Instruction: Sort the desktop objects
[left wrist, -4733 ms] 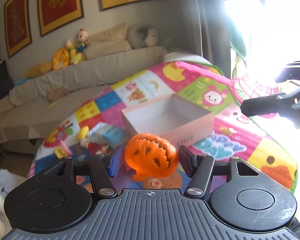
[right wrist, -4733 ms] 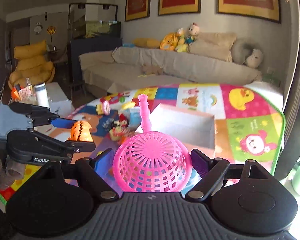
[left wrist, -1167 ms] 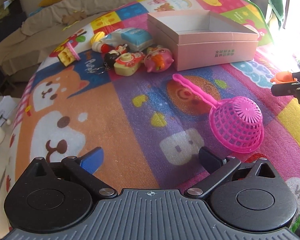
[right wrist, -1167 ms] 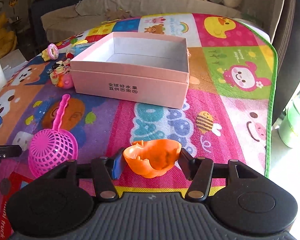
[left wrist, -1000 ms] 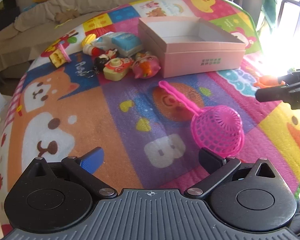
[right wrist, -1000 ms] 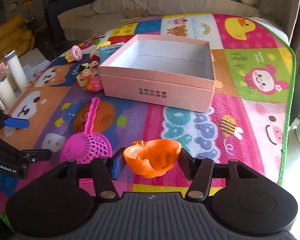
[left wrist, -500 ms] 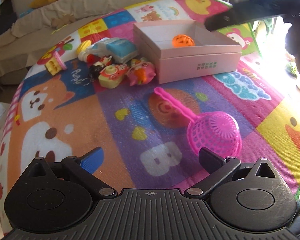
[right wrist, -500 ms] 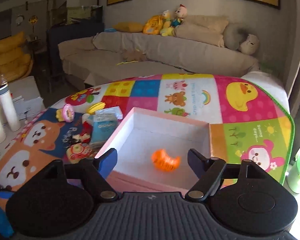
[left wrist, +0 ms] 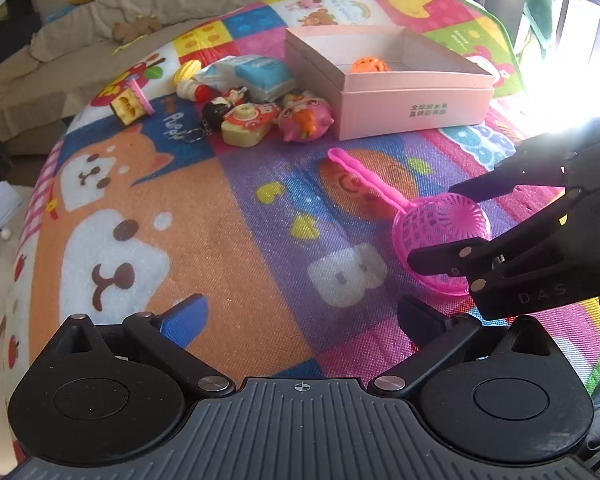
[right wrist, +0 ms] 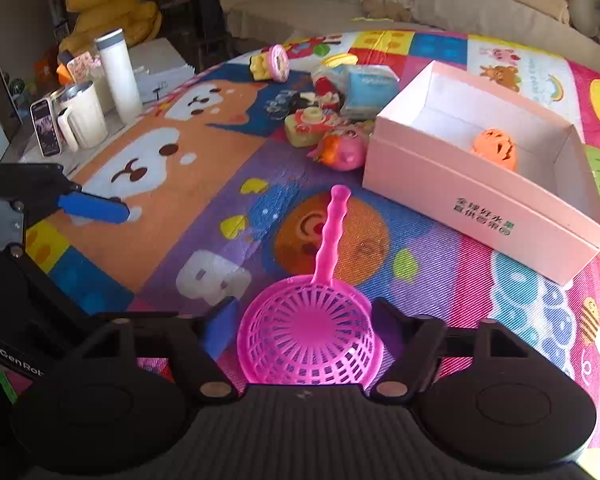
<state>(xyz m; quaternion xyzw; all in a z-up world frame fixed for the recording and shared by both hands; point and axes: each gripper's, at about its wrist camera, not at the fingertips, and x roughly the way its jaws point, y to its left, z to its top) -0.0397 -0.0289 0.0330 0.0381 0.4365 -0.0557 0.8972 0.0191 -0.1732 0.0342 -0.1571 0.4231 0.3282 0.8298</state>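
A pink plastic strainer [right wrist: 310, 332] lies upside down on the play mat, handle pointing away; it also shows in the left wrist view [left wrist: 444, 236]. My right gripper [right wrist: 306, 320] is open with its fingers on either side of the strainer's bowl, and it shows in the left wrist view [left wrist: 440, 226]. An orange pumpkin ball [right wrist: 494, 148] lies inside the pink box [right wrist: 480, 204]. My left gripper [left wrist: 300, 316] is open and empty above the mat.
A cluster of small toys [left wrist: 256, 104] lies left of the box, including a pink pig [right wrist: 342, 148] and a blue packet [right wrist: 366, 88]. Cups and a white bottle [right wrist: 118, 74] stand beyond the mat's left edge. A sofa [left wrist: 140, 20] is behind.
My right gripper has left the box, where the pumpkin ball now lies, and has come down around the strainer's bowl. My left gripper has barely moved.
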